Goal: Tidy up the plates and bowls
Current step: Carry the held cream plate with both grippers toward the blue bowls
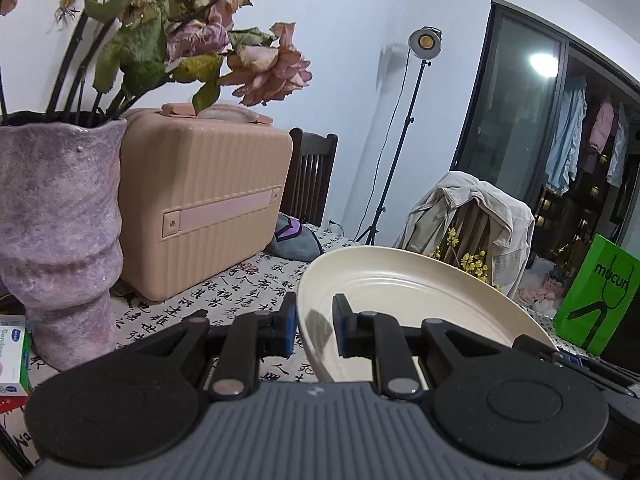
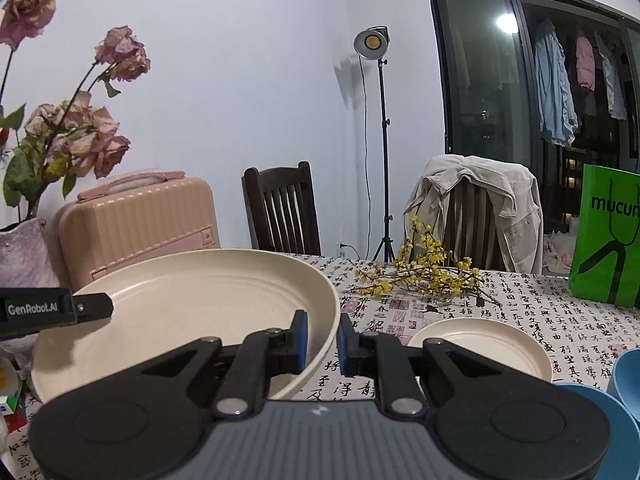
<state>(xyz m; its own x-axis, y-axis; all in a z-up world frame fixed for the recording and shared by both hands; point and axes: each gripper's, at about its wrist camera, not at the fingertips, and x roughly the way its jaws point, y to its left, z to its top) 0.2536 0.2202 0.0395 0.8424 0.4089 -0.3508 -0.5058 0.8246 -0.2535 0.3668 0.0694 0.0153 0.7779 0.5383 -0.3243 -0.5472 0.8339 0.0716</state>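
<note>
You are holding the large cream plate [image 2: 180, 312] between both grippers, lifted off the desk [image 2: 460, 320]. Your right gripper [image 2: 322, 338] is pinching the plate's right rim with its jaws nearly together, one blue pad inside the rim and one outside. Your left gripper [image 1: 315, 326] is pinching the opposite rim the same way, its jaws closed on the edge. The plate is hanging over the calligraphy-print cloth, tilted slightly. Just beyond your right gripper, a smaller cream plate [image 2: 480, 344] is resting on the desk, with blue bowls [image 2: 624, 368] at the near right edge. Farther back, a sprig of yellow flowers [image 2: 420, 276] is lying on the cloth. A pink case [image 1: 208, 204] and a purple vase [image 1: 60, 220] are standing toward the far left edge, a green bag [image 2: 608, 240] toward the far right.
</note>
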